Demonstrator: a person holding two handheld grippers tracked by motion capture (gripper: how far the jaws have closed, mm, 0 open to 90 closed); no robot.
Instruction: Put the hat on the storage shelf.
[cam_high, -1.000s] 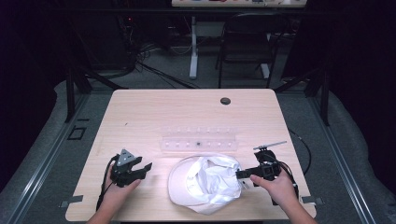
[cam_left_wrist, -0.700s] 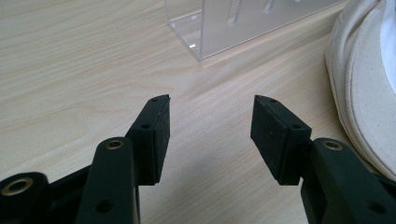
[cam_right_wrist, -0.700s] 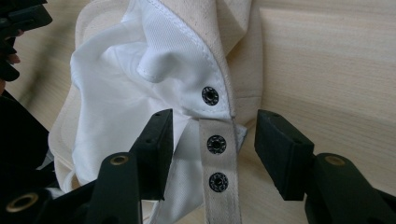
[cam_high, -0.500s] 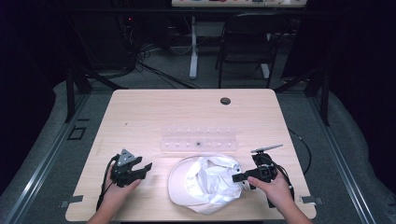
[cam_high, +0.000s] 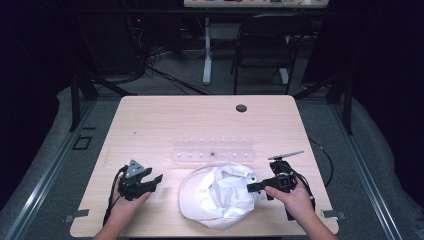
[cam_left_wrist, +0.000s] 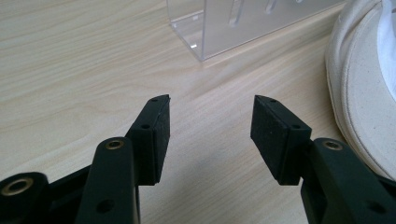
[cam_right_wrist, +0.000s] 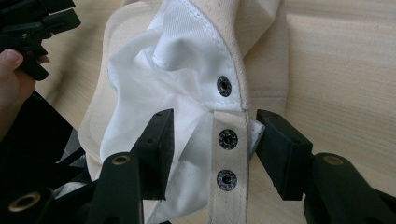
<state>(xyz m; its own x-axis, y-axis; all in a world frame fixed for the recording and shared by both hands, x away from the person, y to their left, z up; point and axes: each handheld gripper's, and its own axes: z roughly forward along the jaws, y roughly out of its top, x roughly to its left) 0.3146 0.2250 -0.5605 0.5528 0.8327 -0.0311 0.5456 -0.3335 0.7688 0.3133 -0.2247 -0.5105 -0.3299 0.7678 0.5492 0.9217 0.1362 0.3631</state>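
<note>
The cream cotton baseball cap (cam_high: 217, 197) lies upside down on the pale wooden table (cam_high: 165, 120), its white lining showing, just in front of the clear acrylic rack (cam_high: 212, 151); my right gripper (cam_right_wrist: 214, 128) straddles the cap's cream strap with dark metal snaps (cam_right_wrist: 228, 161), jaws apart and just now narrowing, pads not pressing; my left gripper (cam_left_wrist: 210, 121) rests left of the cap, jaws wide over bare wood, holding nothing.

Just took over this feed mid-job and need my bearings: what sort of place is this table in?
Probably a lab or recording room, not a home. A lone wooden table stands on grey floor in a dark space, with cables trailing behind it, an empty chair, and only a cap and a clear rack on top.
</note>
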